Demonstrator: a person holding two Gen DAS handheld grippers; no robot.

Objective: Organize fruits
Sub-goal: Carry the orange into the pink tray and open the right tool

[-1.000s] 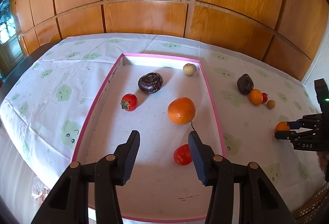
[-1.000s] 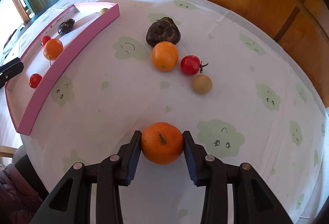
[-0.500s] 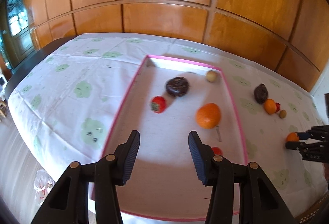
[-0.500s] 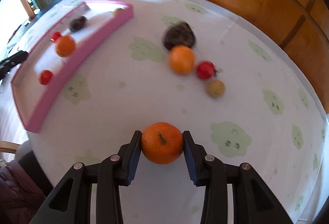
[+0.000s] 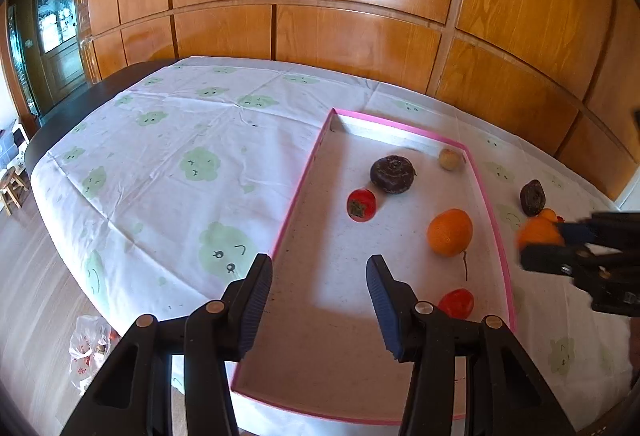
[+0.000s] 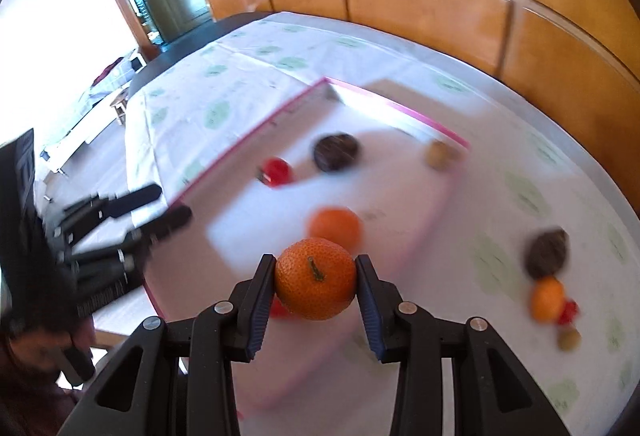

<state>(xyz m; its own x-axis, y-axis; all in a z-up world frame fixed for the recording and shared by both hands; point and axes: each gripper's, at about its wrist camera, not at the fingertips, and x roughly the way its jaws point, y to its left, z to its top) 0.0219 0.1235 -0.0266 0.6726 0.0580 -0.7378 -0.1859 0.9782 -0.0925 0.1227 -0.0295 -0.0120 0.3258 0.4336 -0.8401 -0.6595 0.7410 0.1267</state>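
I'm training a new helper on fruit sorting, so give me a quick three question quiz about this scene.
1. True or false: the right claw grips a round orange tangerine.
2. How many fruits lie inside the pink-rimmed shallow tray?
3. The left claw holds: A) a tomato B) nothing C) an orange.

Key: 1 true; 2 five; 3 B.

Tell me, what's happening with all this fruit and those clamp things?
A person is sorting fruit into a pink tray. The right gripper is clamped on a mandarin above the tray. The left gripper hangs open and empty over the tray's near end. Five fruits lie inside; four more sit on the tablecloth.
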